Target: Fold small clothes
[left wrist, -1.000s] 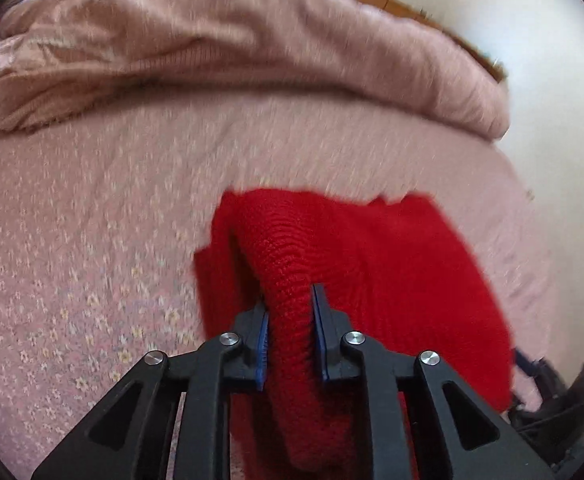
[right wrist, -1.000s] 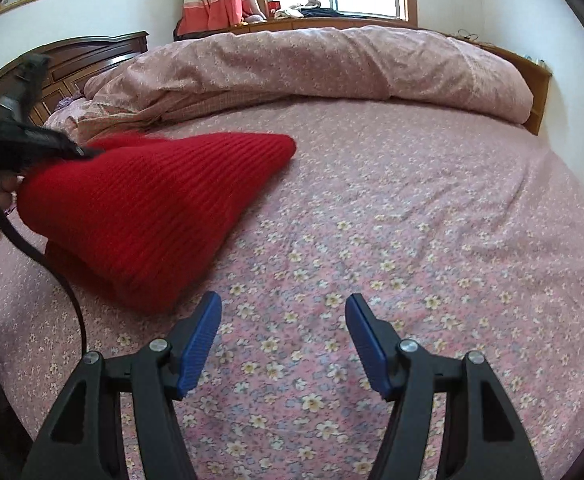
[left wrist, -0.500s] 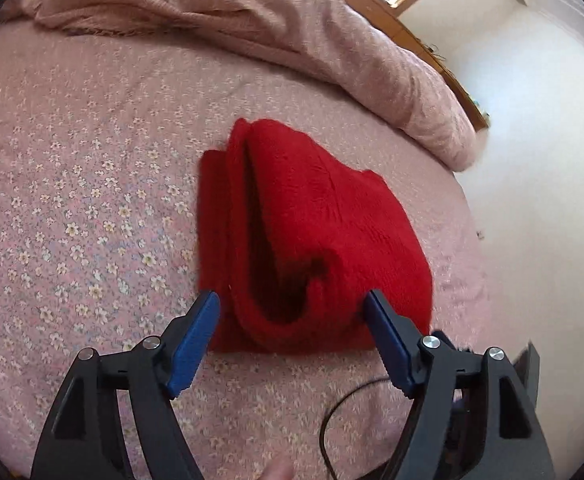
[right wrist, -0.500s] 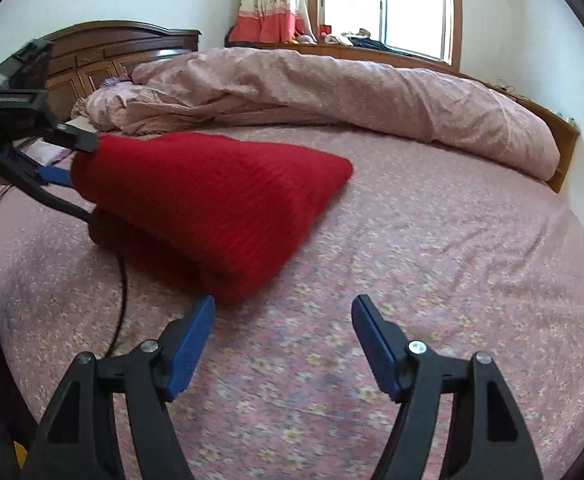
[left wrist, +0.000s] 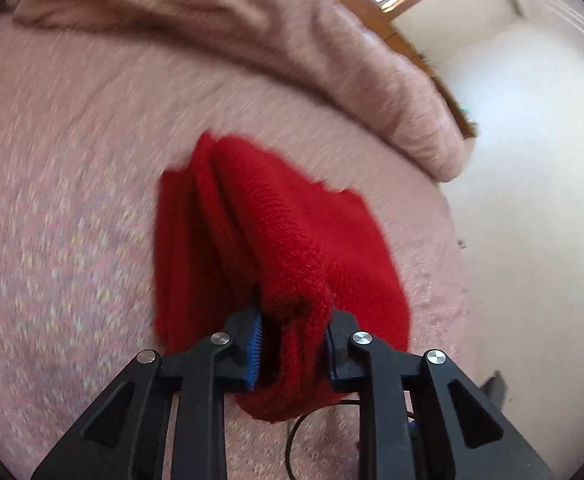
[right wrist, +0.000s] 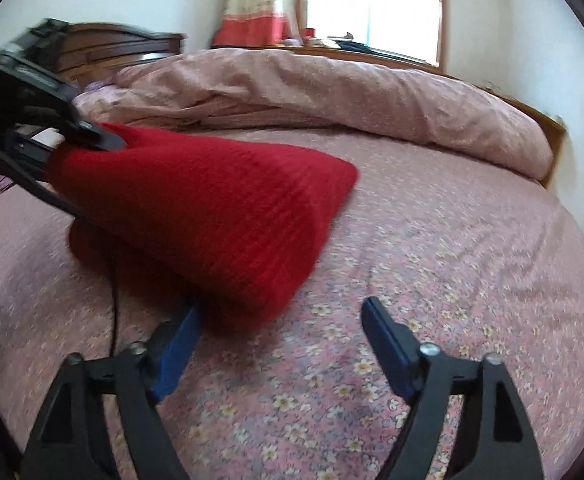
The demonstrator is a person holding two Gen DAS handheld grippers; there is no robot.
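A red knitted garment point(left wrist: 284, 240) lies folded on the pink flowered bed sheet point(left wrist: 72, 220). My left gripper point(left wrist: 292, 340) is shut on its near folded edge and lifts that edge off the sheet. In the right wrist view the same garment point(right wrist: 220, 208) slopes up to the left, where the left gripper point(right wrist: 76, 136) grips it. My right gripper point(right wrist: 282, 328) is open, low over the sheet, with the garment's near corner just in front of its left finger point(right wrist: 180, 340).
A bunched pink duvet point(right wrist: 331, 92) lies across the far side of the bed. A dark wooden headboard point(right wrist: 124, 44) stands at the left, a window point(right wrist: 371, 4) behind. A black cable point(right wrist: 114, 280) hangs by the garment. A white wall point(left wrist: 531, 200) borders the bed's right edge.
My left gripper, open around the garment's edge half a second ago, has shut on it and raised it. My right gripper has moved closer to the garment's near corner.
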